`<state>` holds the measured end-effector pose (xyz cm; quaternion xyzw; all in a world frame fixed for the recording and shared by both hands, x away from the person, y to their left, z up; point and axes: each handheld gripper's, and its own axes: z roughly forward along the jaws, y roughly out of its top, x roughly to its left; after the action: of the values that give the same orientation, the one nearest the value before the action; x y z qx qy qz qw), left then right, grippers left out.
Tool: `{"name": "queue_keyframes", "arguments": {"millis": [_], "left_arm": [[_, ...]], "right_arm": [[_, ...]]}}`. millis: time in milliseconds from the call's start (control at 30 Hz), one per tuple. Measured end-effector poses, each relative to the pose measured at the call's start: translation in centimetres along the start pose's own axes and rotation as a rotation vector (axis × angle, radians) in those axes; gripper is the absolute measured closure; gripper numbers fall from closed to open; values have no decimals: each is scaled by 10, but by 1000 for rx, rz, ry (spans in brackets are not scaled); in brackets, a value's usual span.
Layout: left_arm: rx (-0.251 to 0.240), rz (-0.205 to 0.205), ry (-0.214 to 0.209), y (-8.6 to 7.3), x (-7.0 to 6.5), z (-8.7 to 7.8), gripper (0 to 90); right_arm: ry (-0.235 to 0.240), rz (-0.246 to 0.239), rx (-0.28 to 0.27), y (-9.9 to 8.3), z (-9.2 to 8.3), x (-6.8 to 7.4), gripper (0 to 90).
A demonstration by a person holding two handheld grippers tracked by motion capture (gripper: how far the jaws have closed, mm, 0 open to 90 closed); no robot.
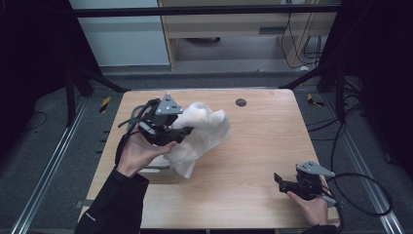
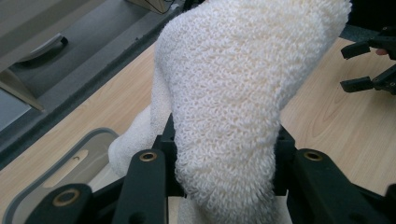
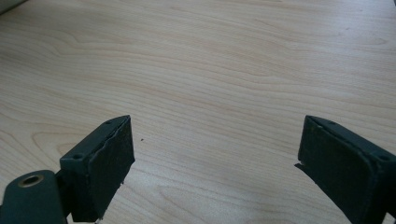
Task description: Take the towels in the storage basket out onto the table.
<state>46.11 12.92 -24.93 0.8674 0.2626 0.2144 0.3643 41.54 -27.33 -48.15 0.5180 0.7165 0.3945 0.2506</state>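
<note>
Now the left gripper [image 1: 181, 130] clamps a white towel [image 1: 202, 134], lifted near the table's [image 1: 263, 146] left edge; the right gripper [image 1: 281, 181] rests wide open, empty, by the near right corner.

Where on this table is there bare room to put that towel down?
Bare wood lies between the towel and the right gripper, and along the far edge around the small dark disc. It is crowded at the left, where the left gripper holds the towel above a grey tray.
</note>
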Motion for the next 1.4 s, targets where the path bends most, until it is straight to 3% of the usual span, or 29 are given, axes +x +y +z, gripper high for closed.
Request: {"name": "queue_keyframes", "arguments": {"millis": [933, 1400], "left_arm": [[53, 65, -71, 12, -38, 70, 604], [63, 50, -88, 9, -44, 106, 603]], "right_arm": [[-55, -41, 51, -3, 1, -1, 110], [-57, -50, 64, -3, 3, -1, 110]]}}
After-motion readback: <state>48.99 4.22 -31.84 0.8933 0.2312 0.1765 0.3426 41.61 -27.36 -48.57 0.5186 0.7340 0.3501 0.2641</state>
